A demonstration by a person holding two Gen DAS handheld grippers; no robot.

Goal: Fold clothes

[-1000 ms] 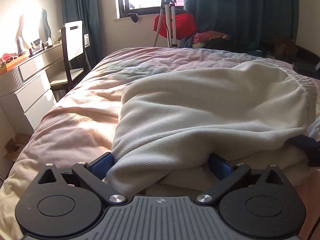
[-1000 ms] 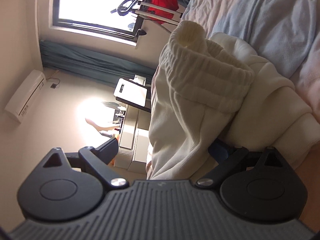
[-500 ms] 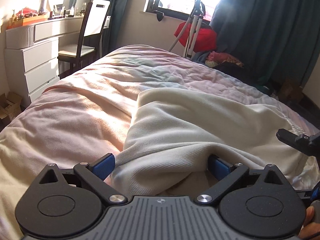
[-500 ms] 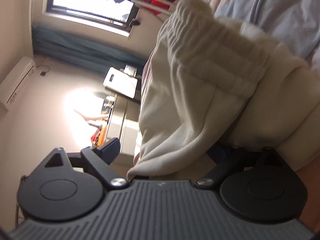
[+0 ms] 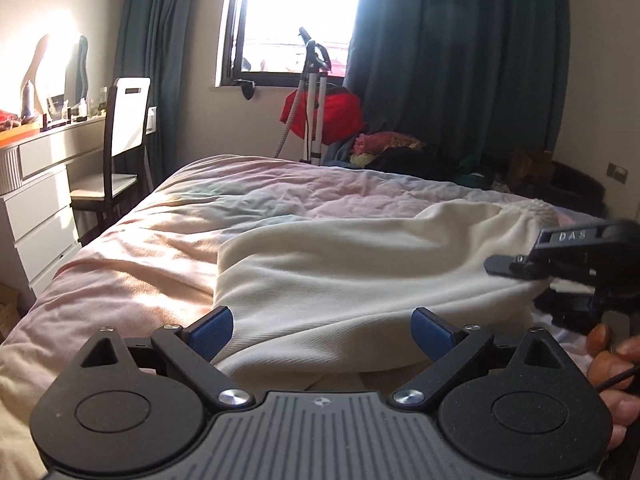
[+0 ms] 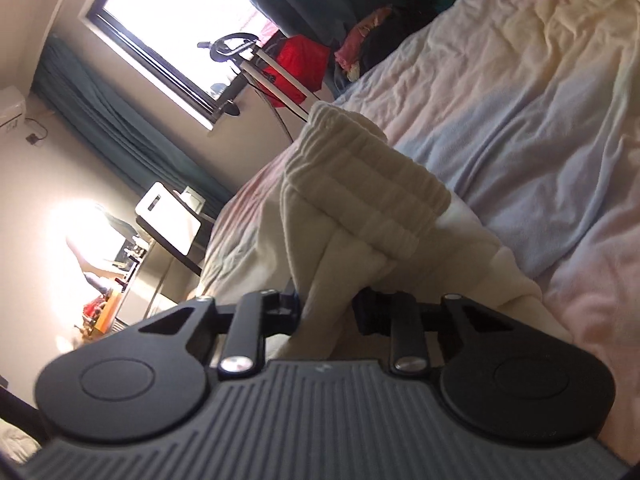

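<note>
Nearest, the left gripper [image 5: 322,326] stood wide around the garment [image 5: 360,272]; the right gripper [image 6: 326,310] pinched a fold below its waistband [image 6: 364,184]. Soft and limp, it lay on the bed [image 5: 140,248], probably best gripped at edges.

This is a bedroom in a home. A bed [image 5: 168,240] with a rumpled pastel duvet fills the middle, and dark teal curtains [image 5: 460,72] frame a bright window [image 5: 296,20]. Along the left wall stands a white dressing table with drawers [image 5: 36,184], toiletries on top, and a white-backed chair [image 5: 126,120]. A pile of clothes [image 5: 384,146] lies by what may be a vacuum cleaner [image 5: 316,92].
</note>
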